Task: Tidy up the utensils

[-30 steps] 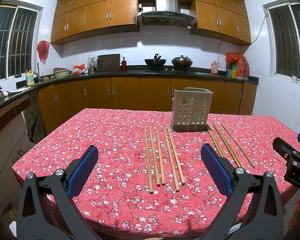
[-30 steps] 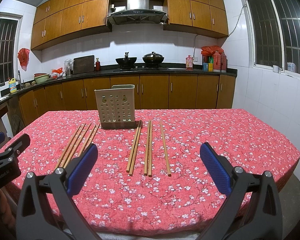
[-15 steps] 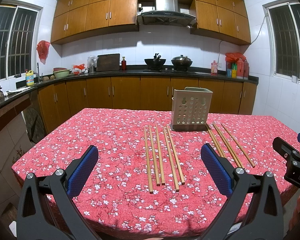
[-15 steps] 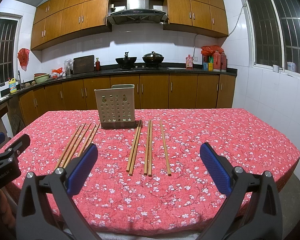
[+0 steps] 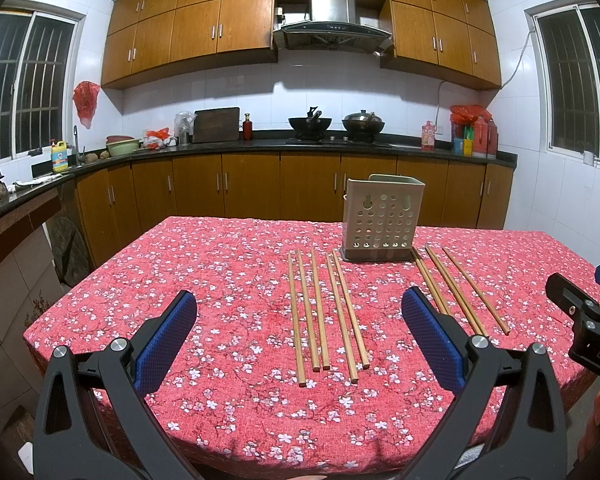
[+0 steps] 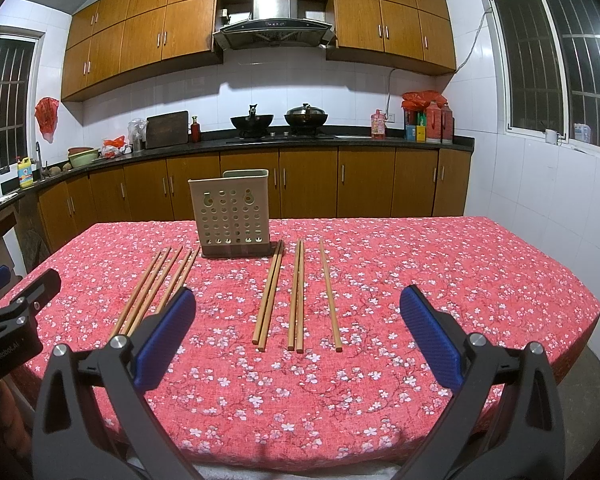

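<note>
Chopsticks (image 5: 326,312) are lying flat mid-table before holder (image 5: 381,219); left gripper (image 5: 300,336) and right gripper (image 6: 298,334) are hovering released. Thin sticks risk rolling during pinching.

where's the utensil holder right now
The utensil holder stands upright on the far middle of the table, between two groups of chopsticks; it appears right of centre in the left wrist view, left of centre in the right.
</note>
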The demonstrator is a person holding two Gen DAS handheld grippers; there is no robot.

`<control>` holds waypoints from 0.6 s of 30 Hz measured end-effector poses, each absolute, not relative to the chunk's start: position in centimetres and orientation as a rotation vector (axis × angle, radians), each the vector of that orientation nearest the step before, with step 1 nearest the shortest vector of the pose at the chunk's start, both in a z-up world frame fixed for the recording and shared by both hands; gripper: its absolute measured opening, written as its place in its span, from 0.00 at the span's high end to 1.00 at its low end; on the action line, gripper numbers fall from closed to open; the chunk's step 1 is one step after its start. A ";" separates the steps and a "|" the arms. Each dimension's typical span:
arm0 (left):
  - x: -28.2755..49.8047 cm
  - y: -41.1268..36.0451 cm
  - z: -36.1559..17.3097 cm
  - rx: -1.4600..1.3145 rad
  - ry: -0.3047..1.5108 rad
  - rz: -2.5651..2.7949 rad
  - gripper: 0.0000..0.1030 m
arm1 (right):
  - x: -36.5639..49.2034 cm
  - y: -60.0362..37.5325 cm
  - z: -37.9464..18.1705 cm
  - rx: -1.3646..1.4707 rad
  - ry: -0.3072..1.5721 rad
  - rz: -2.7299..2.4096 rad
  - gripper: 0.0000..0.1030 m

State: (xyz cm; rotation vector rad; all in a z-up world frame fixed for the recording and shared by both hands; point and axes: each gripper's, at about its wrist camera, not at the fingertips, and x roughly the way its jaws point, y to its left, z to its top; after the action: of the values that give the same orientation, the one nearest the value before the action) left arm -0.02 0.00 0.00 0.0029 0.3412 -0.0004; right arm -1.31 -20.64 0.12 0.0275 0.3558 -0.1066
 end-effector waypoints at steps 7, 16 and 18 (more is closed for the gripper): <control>0.0 0.0 0.0 0.003 0.342 -0.001 0.02 | -1.3 -20.6 0.1 0.027 0.356 -0.107 0.04; 0.0 0.0 0.0 0.003 0.342 -0.001 0.02 | -1.2 -20.5 0.0 0.027 0.357 -0.106 0.04; 0.0 0.0 0.0 0.003 0.342 -0.001 0.02 | -1.1 -20.4 0.0 0.027 0.357 -0.106 0.04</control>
State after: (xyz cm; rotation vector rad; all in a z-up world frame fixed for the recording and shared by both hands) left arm -0.01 0.00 0.00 0.0031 0.3421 -0.0007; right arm -1.11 -20.43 0.02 0.0272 0.3568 -0.1062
